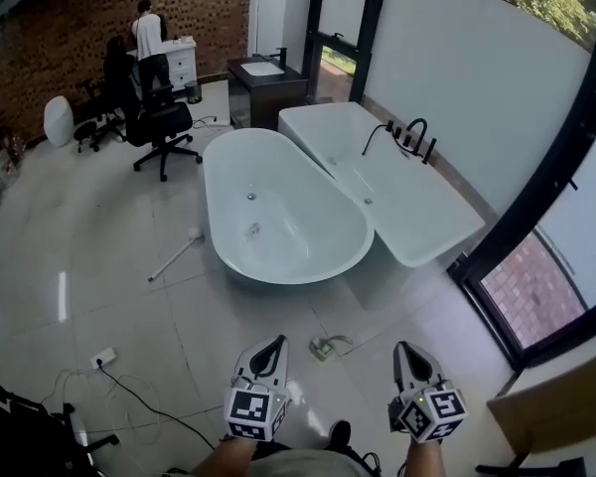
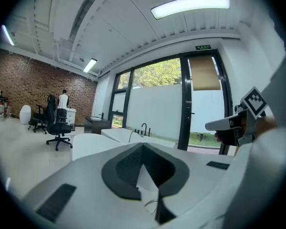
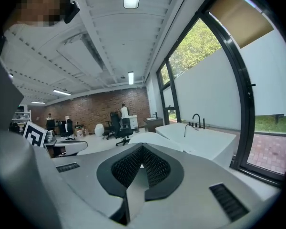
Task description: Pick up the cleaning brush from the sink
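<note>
Both grippers are low in the head view, over the tiled floor and well short of the tubs. My left gripper (image 1: 272, 346) (image 2: 143, 145) is shut with nothing in it. My right gripper (image 1: 406, 350) (image 3: 143, 147) is also shut and empty. A white oval bathtub (image 1: 318, 256) stands ahead, with a rectangular tub (image 1: 417, 237) and its black faucet (image 1: 414, 137) beside it. A small sink (image 1: 262, 68) sits on a dark vanity far back. A white long-handled tool (image 1: 176, 254) lies on the floor left of the oval tub. I cannot make out a brush in the sink.
A small grey object (image 1: 328, 346) lies on the floor between the grippers and the tubs. A cable and socket block (image 1: 103, 358) run at the lower left. Black office chairs (image 1: 164, 127) and people stand by the brick wall. Glass doors (image 1: 536, 286) are on the right.
</note>
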The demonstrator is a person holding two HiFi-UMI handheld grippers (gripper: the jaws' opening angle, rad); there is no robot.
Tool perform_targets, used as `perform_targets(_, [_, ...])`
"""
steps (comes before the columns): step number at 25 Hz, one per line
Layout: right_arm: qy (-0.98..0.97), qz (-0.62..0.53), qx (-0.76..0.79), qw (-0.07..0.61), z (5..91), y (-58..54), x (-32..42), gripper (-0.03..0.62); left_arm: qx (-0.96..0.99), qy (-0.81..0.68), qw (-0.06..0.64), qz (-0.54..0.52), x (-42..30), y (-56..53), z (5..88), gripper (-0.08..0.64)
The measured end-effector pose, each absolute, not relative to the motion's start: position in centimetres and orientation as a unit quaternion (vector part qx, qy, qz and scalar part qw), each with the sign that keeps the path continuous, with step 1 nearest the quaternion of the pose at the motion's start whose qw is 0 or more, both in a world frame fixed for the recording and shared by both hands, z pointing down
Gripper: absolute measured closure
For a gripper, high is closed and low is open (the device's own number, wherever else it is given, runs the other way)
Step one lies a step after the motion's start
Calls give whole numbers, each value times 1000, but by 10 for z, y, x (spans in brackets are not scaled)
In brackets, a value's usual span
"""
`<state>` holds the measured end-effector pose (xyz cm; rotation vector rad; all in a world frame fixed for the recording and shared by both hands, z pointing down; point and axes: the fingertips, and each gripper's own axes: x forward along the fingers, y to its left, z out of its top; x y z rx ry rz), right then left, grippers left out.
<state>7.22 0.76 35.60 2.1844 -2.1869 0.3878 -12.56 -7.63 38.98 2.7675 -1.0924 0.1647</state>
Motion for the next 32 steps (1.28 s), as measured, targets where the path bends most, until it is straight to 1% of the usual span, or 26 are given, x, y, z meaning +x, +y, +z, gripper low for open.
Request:
perform_targets(7, [-756, 139, 640, 5, 375, 9, 162, 592, 904, -417, 70, 66, -32, -50, 390, 558])
perform_targets(10, [-775, 150, 614, 5, 391, 11, 193, 592, 892, -439, 72, 73, -3, -35, 397, 557])
perform_targets(12, [-783, 153, 603, 6, 401, 4, 209, 574, 884, -454, 74, 80, 8, -31, 405, 557])
perform_targets(13, [-786, 155, 598, 8, 407, -2, 215, 574, 881, -460, 72, 85, 12, -30, 410, 552])
perform_targets(14, [-790, 157, 593, 12, 413, -8, 218, 574, 878, -466, 70, 90, 14, -32, 414, 510])
perform_targets(16, [-798, 162, 579, 28, 427, -21, 214, 551, 871, -478, 70, 96, 9, -38, 423, 498])
perform_targets(18, [-806, 163, 567, 50, 443, -38, 205, 551, 864, -487, 78, 98, -1, -50, 437, 485])
perform_targets(20, [-810, 168, 558, 70, 457, -58, 196, 528, 860, -491, 87, 104, -9, -67, 452, 481])
perform_targets(22, [-812, 174, 550, 91, 466, -80, 186, 528, 859, -491, 94, 112, -16, -89, 461, 468])
perform_targets(24, [-814, 180, 539, 118, 472, -100, 171, 499, 858, -490, 100, 114, -24, -110, 460, 467])
perform_targets(26, [-815, 183, 532, 143, 478, -117, 157, 497, 859, -488, 106, 112, -34, -126, 462, 468])
perform_targets(27, [-814, 184, 530, 152, 482, -125, 152, 480, 861, -485, 107, 110, -37, -134, 465, 468])
perform_targets(28, [-813, 183, 529, 160, 487, -134, 147, 479, 864, -481, 106, 110, -38, -142, 470, 474])
perform_targets(29, [-813, 181, 528, 167, 493, -143, 143, 477, 866, -475, 105, 110, -39, -149, 476, 485])
perform_targets(32, [-813, 178, 520, 189, 518, -172, 136, 462, 874, -460, 100, 118, -33, -174, 499, 483])
